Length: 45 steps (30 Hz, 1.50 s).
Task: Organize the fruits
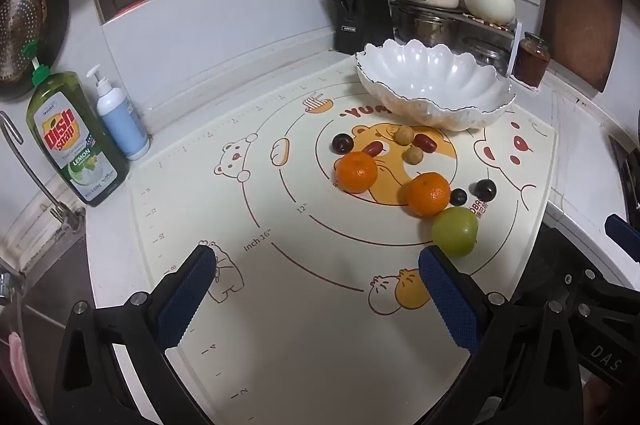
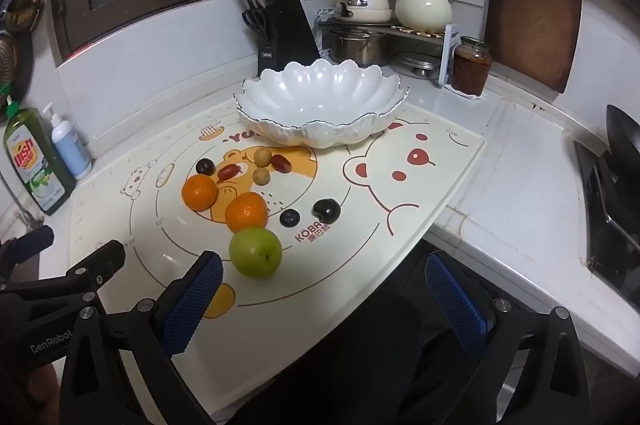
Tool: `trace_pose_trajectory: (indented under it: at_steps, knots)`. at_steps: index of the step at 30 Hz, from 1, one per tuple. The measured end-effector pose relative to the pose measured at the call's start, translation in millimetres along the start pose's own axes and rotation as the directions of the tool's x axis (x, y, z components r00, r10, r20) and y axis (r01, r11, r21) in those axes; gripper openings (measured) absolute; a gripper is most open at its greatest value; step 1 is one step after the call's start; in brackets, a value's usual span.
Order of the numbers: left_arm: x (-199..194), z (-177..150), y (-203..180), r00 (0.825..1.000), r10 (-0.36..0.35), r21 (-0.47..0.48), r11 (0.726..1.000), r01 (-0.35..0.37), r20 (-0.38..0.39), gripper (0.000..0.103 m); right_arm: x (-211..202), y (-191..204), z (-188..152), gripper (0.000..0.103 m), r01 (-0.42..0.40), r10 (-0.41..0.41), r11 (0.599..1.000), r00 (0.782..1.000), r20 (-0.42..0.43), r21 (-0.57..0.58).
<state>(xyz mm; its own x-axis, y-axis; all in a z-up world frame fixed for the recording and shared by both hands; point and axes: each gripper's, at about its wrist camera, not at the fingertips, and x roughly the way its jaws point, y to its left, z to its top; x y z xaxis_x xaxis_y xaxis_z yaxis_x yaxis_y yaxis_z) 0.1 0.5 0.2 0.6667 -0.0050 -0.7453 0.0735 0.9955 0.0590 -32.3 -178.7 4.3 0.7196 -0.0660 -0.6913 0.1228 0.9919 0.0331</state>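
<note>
A: Start with the biggest thing. What carries it all?

B: A white stone surface (image 2: 520, 177) in a kitchen corner, with a cream silicone mat printed with cartoon bears (image 2: 440, 161) laid over it, probably to keep round fruit from rolling off.

A: And the container?

B: A large white scalloped ceramic bowl (image 2: 320, 105) at the mat's far edge, nothing in it. I'd judge that is where the fruit should go, so the task looks barely begun.

A: The grippers?

B: The left gripper (image 1: 316, 289) and the right gripper (image 2: 320, 289) both hover low over the near edge of the mat, blue-padded fingers (image 2: 192, 301) spread wide with nothing between them. They sit side by side, facing the fruit.

A: The fruit, then.

B: All loose on the mat in front of the bowl. The round green apple (image 2: 255, 252) lies nearest, just beyond the right gripper's left finger, so it seems the likely first pick. Behind it, touching or nearly so, is one orange mandarin (image 2: 246, 211); a second orange mandarin (image 2: 199, 192) sits farther left. Then two dark round plums (image 2: 326, 211), well apart, a small dark blueberry (image 2: 289, 218), two oblong red dates (image 2: 229, 171) and two small tan longans (image 2: 262, 156) closest to the bowl.
</note>
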Motion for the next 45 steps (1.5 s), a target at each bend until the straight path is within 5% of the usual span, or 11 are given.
trace_pose_trajectory:
  at_steps: [45]
  knots:
    - [-5,-2,-8,1.0,0.012,0.043,0.999,-0.012,0.015,0.103,-3,-10,-3,0.103,0.01,-0.01,1.0,1.0,0.003,0.029]
